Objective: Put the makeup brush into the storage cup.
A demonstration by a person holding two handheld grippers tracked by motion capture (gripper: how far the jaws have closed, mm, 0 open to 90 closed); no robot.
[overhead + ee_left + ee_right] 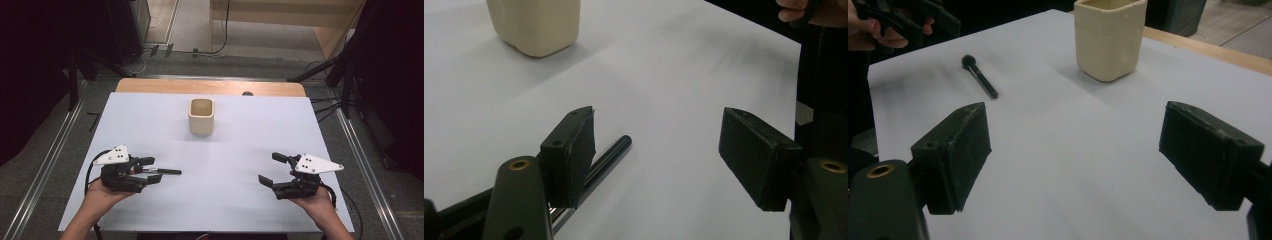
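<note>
A black pen (pixel 166 171) lies flat on the white table sheet (pixel 220 150), left of the middle. My left gripper (pixel 151 170) hovers over the pen's near end with its jaws wide open. In the left gripper view the pen (pixel 611 155) runs along beside the left pad (pixel 571 150), and neither pad presses on it. A cream square cup (pixel 201 116) stands upright toward the back centre. My right gripper (pixel 268 167) is open at the front right with nothing between its pads (pixel 955 155). The right gripper view has the cup (pixel 1109 37) and the pen (pixel 980 77) ahead.
The sheet covers a wooden table whose bare far edge (pixel 210 86) lies behind the cup. Metal rails (pixel 365 160) run along both sides on the floor. Dark equipment and cables stand at the back left (pixel 125 30). The other hand (pixel 878 30) is at the top left of the right gripper view.
</note>
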